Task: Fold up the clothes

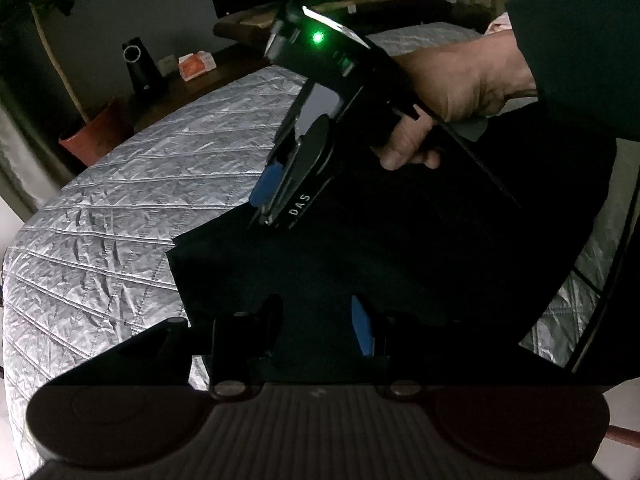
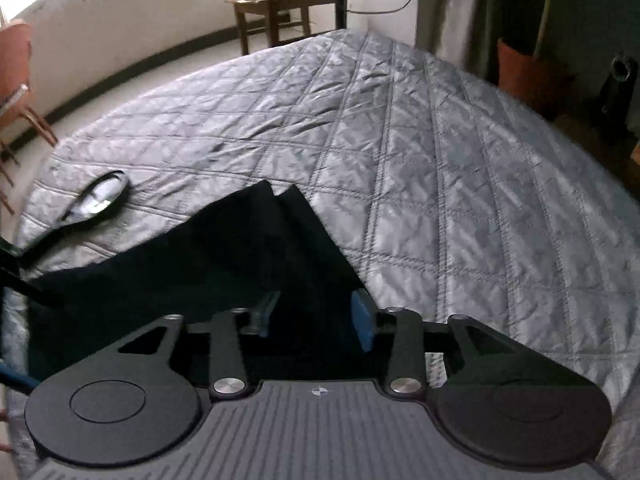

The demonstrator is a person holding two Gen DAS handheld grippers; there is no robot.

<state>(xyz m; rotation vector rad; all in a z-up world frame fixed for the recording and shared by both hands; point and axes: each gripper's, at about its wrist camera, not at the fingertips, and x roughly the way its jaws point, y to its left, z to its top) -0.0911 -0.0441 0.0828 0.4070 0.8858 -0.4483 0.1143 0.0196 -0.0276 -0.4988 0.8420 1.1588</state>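
Note:
A black garment lies flat on a grey quilted bed. My left gripper hovers low over its near part, blue pad showing, jaws apart with only flat cloth under the gap. A hand holds my right gripper, tips down at the garment's far left edge. In the right wrist view the right gripper stands open above the black garment, near its corner, with nothing pinched between the fingers. The bed spreads beyond.
A red plant pot, a black cylinder and an orange box stand beyond the bed's far side. In the right wrist view: a wooden table, an orange chair, an oval mirror-like piece on the quilt.

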